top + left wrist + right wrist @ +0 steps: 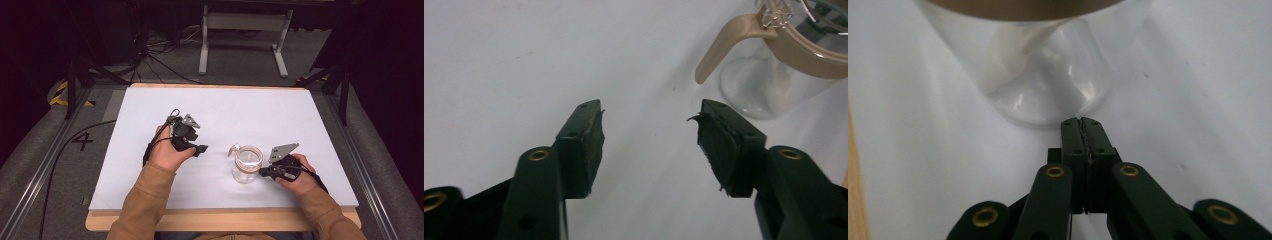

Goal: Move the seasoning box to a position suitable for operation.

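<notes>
A clear glass jar with a tan rubber ring and a wire clasp around its mouth (246,164) stands upright on the white table top (280,115), a little right of the middle and near the person's edge. The left gripper (200,148) is held to the left of the jar, apart from it, with its two black jaws spread wide and nothing between them. The right gripper (262,172) is just beside the jar's right side, its jaws pressed fully together with nothing between them, their tips near the glass base; I cannot tell whether they touch it.
</notes>
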Tool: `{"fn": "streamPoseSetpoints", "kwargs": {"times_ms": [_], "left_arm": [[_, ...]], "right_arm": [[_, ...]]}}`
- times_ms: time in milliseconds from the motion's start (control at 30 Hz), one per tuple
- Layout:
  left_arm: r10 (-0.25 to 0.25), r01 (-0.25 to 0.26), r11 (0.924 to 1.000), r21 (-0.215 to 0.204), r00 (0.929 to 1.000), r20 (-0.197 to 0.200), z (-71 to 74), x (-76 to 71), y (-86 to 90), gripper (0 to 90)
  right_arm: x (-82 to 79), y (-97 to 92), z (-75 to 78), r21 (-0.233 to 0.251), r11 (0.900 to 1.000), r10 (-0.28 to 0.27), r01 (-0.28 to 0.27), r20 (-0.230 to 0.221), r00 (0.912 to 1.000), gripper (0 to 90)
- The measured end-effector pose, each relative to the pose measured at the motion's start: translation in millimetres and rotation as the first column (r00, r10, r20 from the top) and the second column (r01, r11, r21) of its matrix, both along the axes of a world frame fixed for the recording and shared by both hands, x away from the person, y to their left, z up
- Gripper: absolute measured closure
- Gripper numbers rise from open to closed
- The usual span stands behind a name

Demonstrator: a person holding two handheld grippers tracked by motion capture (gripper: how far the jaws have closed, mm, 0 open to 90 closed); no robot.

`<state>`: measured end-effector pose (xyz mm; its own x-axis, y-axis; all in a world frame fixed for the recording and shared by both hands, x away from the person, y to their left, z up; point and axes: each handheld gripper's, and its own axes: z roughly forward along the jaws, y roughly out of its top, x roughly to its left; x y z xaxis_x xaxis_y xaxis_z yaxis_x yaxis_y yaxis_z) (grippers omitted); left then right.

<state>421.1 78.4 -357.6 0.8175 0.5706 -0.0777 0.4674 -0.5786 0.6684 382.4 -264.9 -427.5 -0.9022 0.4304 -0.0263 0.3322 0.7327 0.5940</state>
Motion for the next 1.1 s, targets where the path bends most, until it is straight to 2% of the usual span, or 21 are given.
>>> {"fn": "streamPoseSetpoints", "kwargs": {"times_ms": [67, 133, 267, 333, 400, 467, 667, 867, 1033, 1100], "left_arm": [[-0.013, 0.013, 0.9999, 0.010, 0.9999, -0.006, -0.9, 0.8, -1.3, 50.6], [-0.039, 0.039, 0.9990, 0.024, 0.9992, -0.010, -3.6, 2.6, -4.0, 53.4], [-0.087, 0.088, 0.9955, 0.034, 0.9954, -0.040, -8.0, 4.2, -10.9, 68.3], [-0.114, 0.116, 0.9920, 0.051, 0.9930, -0.032, -10.7, 4.6, -16.7, 79.4], [-0.132, 0.134, 0.9894, 0.056, 0.9906, -0.034, -15.4, 5.8, -24.4, 85.1], [-0.154, 0.157, 0.9857, 0.062, 0.9870, -0.045, -20.5, 6.5, -33.7, 86.8], [-0.172, 0.174, 0.9836, 0.045, 0.9840, -0.044, -30.5, 7.8, -53.2, 87.5], [-0.178, 0.180, 0.9825, 0.047, 0.9825, -0.056, -34.5, 10.3, -61.9, 87.0], [-0.197, 0.200, 0.9782, 0.056, 0.9787, -0.059, -34.7, 12.8, -68.0, 89.3], [-0.202, 0.205, 0.9769, 0.060, 0.9782, -0.046, -35.2, 14.5, -69.8, 89.5]], "right_arm": [[-3.2, 4.4, -0.1, -0.001, 0.9997, 0.026, -0.026, 0.002, 0.9997, 90.0], [-5.1, 7.0, -0.2, -0.001, 0.9996, 0.030, -0.030, -0.002, 0.9996, 90.0], [-9.0, 10.6, -0.2, 0.002, 0.9987, 0.052, -0.052, 0.006, 0.9986, 90.0], [-8.5, 7.7, 0.4, 0.019, 0.9988, 0.045, -0.045, -0.001, 0.9990, 90.0], [-8.5, 2.8, 1.9, 0.027, 0.9992, 0.028, -0.028, 0.005, 0.9996, 90.0], [-8.9, -2.9, 3.8, 0.045, 0.9989, 0.012, -0.013, 0.009, 0.9999, 90.0], [-11.6, -14.5, 6.6, 0.076, 0.9969, -0.020, 0.018, 0.023, 0.9995, 90.0], [-16.8, -17.5, 5.9, 0.074, 0.9968, -0.030, 0.028, 0.025, 0.9992, 90.0], [-21.3, -23.6, 6.9, 0.079, 0.9960, -0.043, 0.041, 0.033, 0.9985, 90.0], [-23.0, -25.3, 7.0, 0.077, 0.9959, -0.050, 0.047, 0.034, 0.9982, 90.0]]}}
